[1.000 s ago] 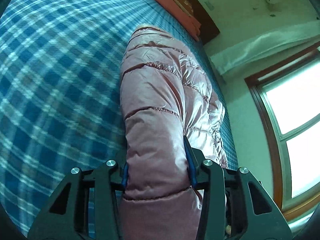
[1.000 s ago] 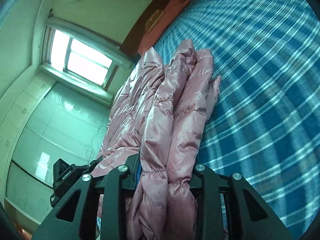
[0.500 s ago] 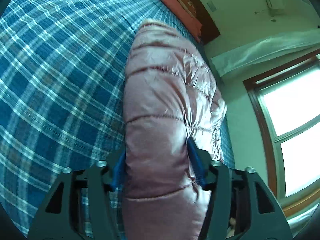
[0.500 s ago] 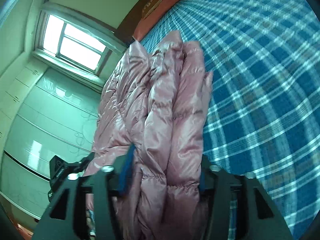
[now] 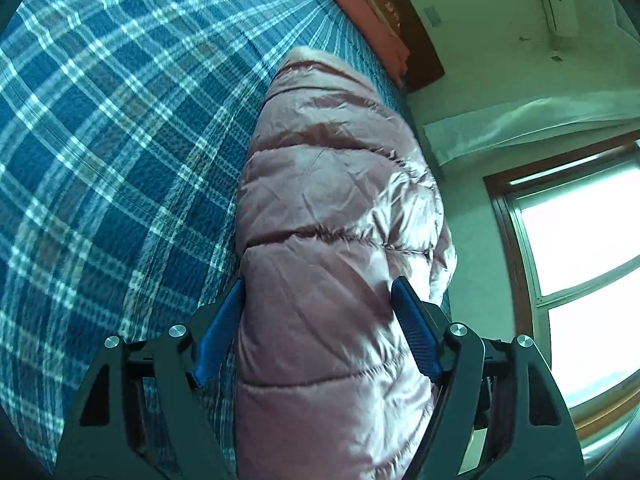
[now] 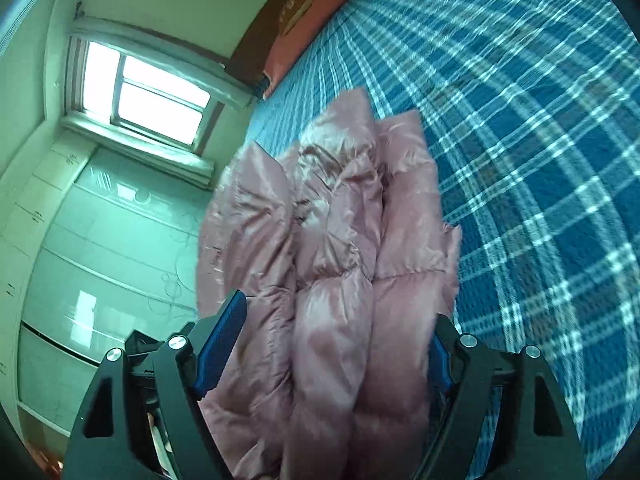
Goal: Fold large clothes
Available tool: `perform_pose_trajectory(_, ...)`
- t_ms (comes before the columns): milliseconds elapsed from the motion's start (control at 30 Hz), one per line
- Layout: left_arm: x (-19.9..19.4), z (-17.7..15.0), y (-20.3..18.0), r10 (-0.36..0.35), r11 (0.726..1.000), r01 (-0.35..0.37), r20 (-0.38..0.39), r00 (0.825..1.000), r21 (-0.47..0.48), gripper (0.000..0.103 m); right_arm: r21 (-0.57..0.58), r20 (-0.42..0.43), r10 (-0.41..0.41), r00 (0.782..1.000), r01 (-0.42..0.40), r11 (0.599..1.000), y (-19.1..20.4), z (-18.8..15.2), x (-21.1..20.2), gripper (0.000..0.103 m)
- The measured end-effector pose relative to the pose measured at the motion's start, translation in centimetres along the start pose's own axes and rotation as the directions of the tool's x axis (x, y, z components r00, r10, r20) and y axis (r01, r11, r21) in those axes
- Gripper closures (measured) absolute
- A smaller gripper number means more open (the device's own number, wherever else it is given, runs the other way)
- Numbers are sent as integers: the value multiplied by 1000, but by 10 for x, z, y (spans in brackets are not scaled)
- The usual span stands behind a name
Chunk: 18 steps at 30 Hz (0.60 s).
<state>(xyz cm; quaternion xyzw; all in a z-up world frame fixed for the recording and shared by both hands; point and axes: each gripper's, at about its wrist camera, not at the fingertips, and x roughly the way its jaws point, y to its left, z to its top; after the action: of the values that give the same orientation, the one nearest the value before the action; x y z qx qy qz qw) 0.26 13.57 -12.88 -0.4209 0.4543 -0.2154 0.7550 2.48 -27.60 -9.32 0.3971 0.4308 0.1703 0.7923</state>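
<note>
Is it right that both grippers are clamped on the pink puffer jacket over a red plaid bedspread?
Not quite: the bedspread is blue plaid, not red, as both wrist views show. The rest holds: the left gripper and the right gripper each have the pink puffer jacket bunched between their fingers.

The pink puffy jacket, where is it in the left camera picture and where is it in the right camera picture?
Left wrist view: the pink puffy jacket fills the middle, running up from between the left tool's fingers.
Right wrist view: the jacket is bunched in the lower middle, between the right tool's fingers.
Shared landmark: the blue plaid bedspread, left of the jacket in the left view, right of it in the right view.
</note>
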Motion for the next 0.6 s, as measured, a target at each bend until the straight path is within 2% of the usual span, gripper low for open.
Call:
perform_pose_trajectory(133, 11, -1, 3, -12, 1000, 12, -28, 1000, -11, 30, 16, 4, 38, 999, -38, 999, -7, -2, 8, 23)
perform_pose_trajectory(167, 13, -1, 3, -5, 1000, 4, -28, 1000, -2, 31, 11, 3, 39, 999, -39, 999, -7, -3, 9, 24)
perform_pose_trajectory(200, 15, -1, 2, 6, 1000, -6, -26, 1000, 7, 37, 0, 0, 39, 999, -39, 999, -6, -3, 11, 27)
perform_pose_trajectory(233, 16, -2, -1, 14, 1000, -14, -26, 1000, 20, 40, -10, -4, 38, 999, -38, 999, -4, -3, 12, 31)
perform_pose_trajectory(300, 18, -1, -5, 19, 999, -18, -22, 1000, 36, 49, 2, -13, 67, 998, -67, 998, -6, -5, 16, 53)
perform_pose_trajectory(367, 17, 1, -12, 24, 998, -24, -9, 1000, 61, 54, 14, 1, 97, 995, -97, 995, -6, -5, 18, 61)
perform_pose_trajectory(467, 16, 7, -22, 33, 995, -34, 7, 999, 97, 58, -5, 31, 123, 992, -123, 992, 3, 0, 22, 69)
perform_pose_trajectory(600, 13, 23, -33, 42, 991, -45, 29, 999, 125, 59, -11, 49, 155, 987, -154, 988, 13, 11, 35, 72)
